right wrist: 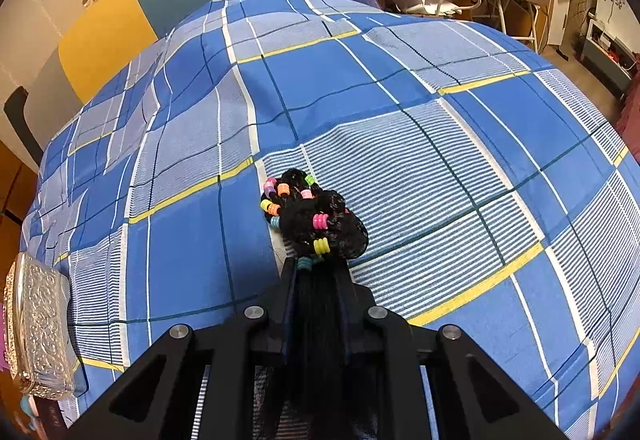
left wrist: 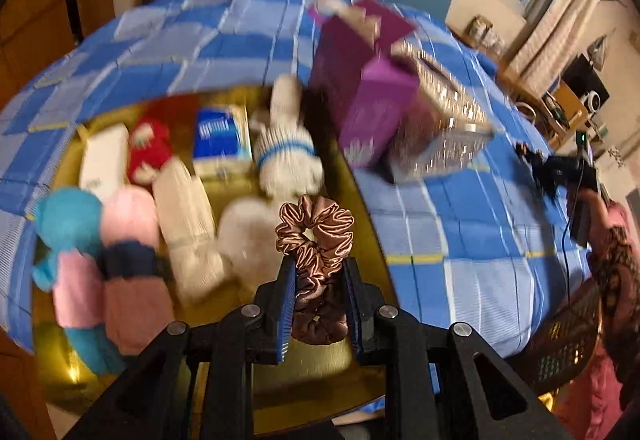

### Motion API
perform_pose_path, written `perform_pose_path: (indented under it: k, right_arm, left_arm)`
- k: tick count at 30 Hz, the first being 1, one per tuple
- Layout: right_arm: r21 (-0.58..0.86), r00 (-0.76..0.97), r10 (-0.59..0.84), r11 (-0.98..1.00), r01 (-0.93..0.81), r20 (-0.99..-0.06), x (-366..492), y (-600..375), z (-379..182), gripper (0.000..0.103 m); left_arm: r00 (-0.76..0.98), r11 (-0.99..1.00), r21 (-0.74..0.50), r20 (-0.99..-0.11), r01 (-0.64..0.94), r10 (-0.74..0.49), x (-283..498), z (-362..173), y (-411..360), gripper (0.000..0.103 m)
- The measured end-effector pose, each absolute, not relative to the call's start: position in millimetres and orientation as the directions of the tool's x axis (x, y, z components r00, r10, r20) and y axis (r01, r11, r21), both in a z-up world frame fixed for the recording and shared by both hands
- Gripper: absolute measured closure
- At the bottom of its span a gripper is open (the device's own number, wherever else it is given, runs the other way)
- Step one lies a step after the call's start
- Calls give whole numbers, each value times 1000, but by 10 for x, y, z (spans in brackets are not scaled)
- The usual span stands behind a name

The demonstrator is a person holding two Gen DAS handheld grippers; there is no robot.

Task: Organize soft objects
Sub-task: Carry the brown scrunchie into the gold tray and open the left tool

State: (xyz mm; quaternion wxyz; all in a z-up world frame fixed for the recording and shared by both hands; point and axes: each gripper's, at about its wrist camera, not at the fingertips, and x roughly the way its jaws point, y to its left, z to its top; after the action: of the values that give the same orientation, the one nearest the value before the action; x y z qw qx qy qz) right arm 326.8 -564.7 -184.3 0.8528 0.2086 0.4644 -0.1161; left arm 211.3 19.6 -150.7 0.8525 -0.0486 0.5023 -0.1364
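My left gripper [left wrist: 319, 264] is shut on a shiny brown satin scrunchie [left wrist: 314, 236], held over a round golden tray [left wrist: 304, 360]. On the tray lie soft toys: a white plush dog with a blue collar [left wrist: 286, 143], a red plush [left wrist: 149, 149], a teal and pink plush [left wrist: 76, 240], and rolled pale cloths [left wrist: 186, 224]. In the right wrist view, my right gripper [right wrist: 316, 266] is shut on a bunch of black hair ties with coloured beads [right wrist: 316, 217], just above the blue checked bedsheet [right wrist: 400, 87].
A purple box [left wrist: 368, 95] and a silver patterned box [left wrist: 452, 111] stand on the bed beyond the tray; the silver box [right wrist: 38, 324] also shows at the right view's left edge. A blue tissue pack [left wrist: 222, 137] lies on the tray. A person's sleeve [left wrist: 616, 268] is at the right.
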Motion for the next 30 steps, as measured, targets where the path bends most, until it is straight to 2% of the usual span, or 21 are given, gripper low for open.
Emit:
perform_pose_path:
  k: [5, 8, 12, 18, 24, 28, 30]
  right_arm:
    - [265, 588, -11, 886, 381, -809, 3226, -5635, -1746, 87]
    - [251, 610, -30, 895, 369, -792, 3194, -5606, -1652, 87]
    - [275, 639, -20, 892, 359, -769, 3101, -5545, -1499, 87]
    - [253, 660, -17, 916, 311, -751, 2926, -5309, -1224, 87]
    - [248, 721, 14, 943, 220, -692, 2772, -4949, -739, 88]
    - [237, 731, 36, 956, 174, -681, 2730, -4742, -522, 88]
    - [208, 707, 13, 959, 191, -707, 2747, -4722, -574, 85]
  left_arm:
    - [411, 946, -232, -858, 228, -309, 2099, -1704, 89, 80]
    - [385, 941, -238, -867, 240, -317, 2098, -1782, 64, 74]
    - [358, 927, -297, -860, 230, -364, 2095, -1808, 94, 53]
    - [390, 917, -326, -832, 230, -394, 2018, -1687, 189, 37]
    - [482, 928, -284, -795, 242, -369, 1878, -1510, 317, 32]
    - [546, 934, -274, -758, 231, -357, 1791, -1420, 420, 32]
    - [561, 935, -277, -749, 220, -353, 1762, -1386, 490, 27]
